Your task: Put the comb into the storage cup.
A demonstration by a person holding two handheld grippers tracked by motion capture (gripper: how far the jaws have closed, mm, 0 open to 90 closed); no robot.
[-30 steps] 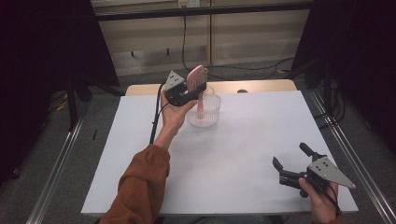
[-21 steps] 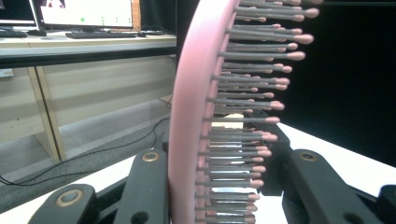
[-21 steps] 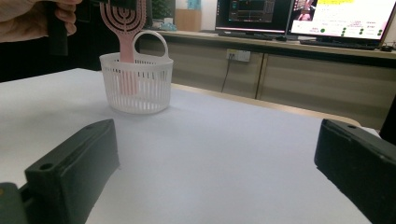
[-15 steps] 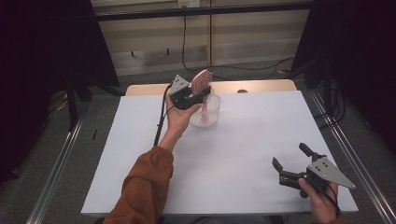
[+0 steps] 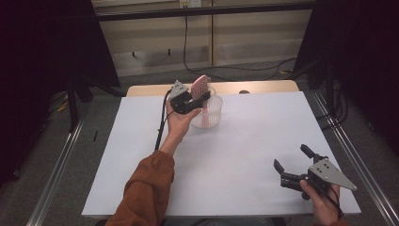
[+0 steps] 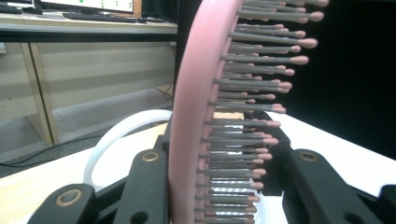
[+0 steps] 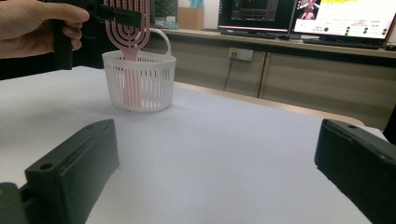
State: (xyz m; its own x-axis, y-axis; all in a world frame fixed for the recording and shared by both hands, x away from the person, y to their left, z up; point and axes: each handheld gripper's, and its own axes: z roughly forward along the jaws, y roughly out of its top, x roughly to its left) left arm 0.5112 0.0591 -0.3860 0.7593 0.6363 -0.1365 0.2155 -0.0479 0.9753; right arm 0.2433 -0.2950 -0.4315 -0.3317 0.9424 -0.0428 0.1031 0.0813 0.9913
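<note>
Clearly the step in hand is setting the pink hairbrush (image 5: 201,87) into the white slotted basket (image 5: 210,115) at the far side of the white surface (image 5: 244,155). The left tool (image 5: 196,97) is clamped on the brush's head, one jaw on either side, as the left gripper view shows with the bristles (image 6: 252,116) running up between the black jaws. The brush stands nearly upright, head above the rim, and in the right gripper view its handle (image 7: 132,86) reaches down inside the basket, pink showing through the slots. Whether the handle's end already rests on the basket's bottom I cannot tell.

The right tool (image 5: 294,165) is held low at the near right of the surface, well apart from the basket, its jaws spread wide with nothing between them.

By my judgement the placing is almost done. The next move calls for lowering the brush until the handle is borne by the basket, then parting the left jaws gently and drawing the tool back and up, so the head leans on the rim without tipping the light basket over.
</note>
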